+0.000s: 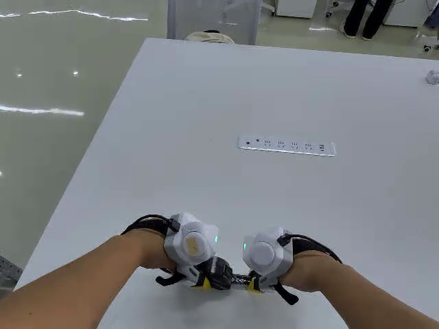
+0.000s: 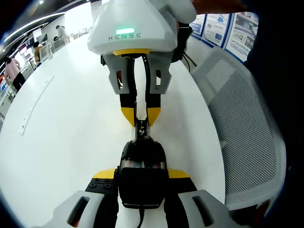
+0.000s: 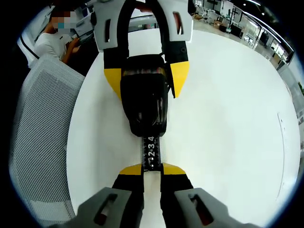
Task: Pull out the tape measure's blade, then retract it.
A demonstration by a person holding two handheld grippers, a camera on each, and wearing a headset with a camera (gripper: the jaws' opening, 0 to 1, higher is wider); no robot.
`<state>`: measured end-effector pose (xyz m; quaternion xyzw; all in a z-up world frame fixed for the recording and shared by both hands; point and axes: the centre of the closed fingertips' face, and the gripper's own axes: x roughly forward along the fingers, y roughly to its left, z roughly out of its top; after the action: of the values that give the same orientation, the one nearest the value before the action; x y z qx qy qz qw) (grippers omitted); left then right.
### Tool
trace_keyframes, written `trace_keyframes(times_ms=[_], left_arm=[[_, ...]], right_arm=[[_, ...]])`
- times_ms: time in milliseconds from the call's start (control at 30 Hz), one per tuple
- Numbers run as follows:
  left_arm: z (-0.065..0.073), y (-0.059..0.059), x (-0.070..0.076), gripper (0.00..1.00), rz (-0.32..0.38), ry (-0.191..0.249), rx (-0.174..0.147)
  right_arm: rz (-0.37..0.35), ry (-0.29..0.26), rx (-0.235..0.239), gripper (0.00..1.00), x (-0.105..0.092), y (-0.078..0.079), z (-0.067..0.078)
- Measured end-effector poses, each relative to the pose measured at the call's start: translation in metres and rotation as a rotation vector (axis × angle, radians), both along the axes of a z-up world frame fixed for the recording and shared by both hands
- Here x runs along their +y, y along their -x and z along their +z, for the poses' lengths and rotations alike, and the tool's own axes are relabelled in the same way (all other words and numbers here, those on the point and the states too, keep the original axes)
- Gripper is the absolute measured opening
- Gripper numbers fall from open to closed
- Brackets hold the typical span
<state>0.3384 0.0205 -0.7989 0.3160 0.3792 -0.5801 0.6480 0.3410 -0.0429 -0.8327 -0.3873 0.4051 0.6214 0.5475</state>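
At the near edge of the smooth white table (image 1: 274, 89), the left gripper (image 2: 142, 175) clamps its yellow-tipped jaws on the boxy black tape measure (image 2: 142, 159), while the right gripper (image 3: 152, 170) pinches the short numbered blade (image 3: 151, 148).

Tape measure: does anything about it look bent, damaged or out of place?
Nothing stands out. The tape measure sits squarely in the left gripper, and a short length of blade runs straight, unkinked, to the right gripper pinching its end.
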Motion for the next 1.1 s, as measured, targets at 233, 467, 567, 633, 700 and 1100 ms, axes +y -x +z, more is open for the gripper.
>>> trace_keyframes(times_ms=[233,467,567,633,700,1100], left_arm=[[-0.001,0.0,0.0,0.33,0.006,-0.002,-0.002],[-0.001,-0.001,0.0,0.33,0.009,-0.002,-0.001],[-0.002,0.0,-0.001,0.33,0.013,-0.001,-0.002],[-0.002,0.0,-0.001,0.33,0.014,-0.004,-0.003],[-0.002,0.0,-0.001,0.33,0.012,-0.008,-0.005],[-0.001,0.0,-0.001,0.33,0.02,-0.001,0.001]], right_arm=[[-0.01,0.009,0.008,0.1,-0.004,0.0,0.0],[-0.013,0.021,0.01,0.1,-0.011,-0.001,-0.001],[-0.017,0.024,0.012,0.1,-0.014,0.0,0.0],[-0.019,0.026,0.013,0.1,-0.015,0.0,0.0],[-0.019,0.03,0.014,0.1,-0.017,-0.001,-0.001],[-0.026,0.042,0.015,0.1,-0.026,-0.002,0.001]])
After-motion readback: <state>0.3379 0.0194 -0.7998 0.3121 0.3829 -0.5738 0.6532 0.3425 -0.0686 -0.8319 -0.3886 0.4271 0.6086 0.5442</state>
